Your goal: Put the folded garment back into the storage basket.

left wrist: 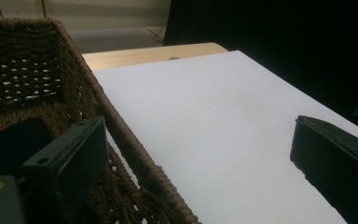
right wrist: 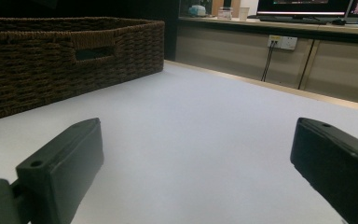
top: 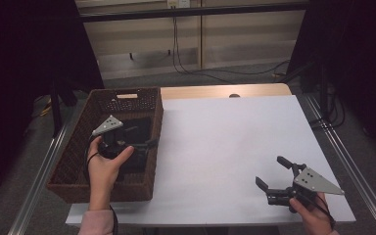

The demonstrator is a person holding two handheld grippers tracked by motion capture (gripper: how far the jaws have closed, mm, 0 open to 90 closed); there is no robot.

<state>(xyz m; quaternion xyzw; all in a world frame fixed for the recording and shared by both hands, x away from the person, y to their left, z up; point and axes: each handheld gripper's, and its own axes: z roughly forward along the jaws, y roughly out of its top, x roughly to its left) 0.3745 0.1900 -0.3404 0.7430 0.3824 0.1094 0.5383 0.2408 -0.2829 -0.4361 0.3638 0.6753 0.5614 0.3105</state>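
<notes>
The brown woven wicker basket (top: 78, 169) is a long box with an open top and cut-out handle holes in its short walls. It stands upright at the left edge of the white counter (top: 225, 147), hanging a bit over that edge. Inside it lies a flat black thing (top: 136, 128), too dark to tell what it is.

Ahead of my right tool, the white surface (top: 225, 147) lies bare; beyond it, cables (top: 176, 49) hang down a pale wall (top: 235, 34).
</notes>
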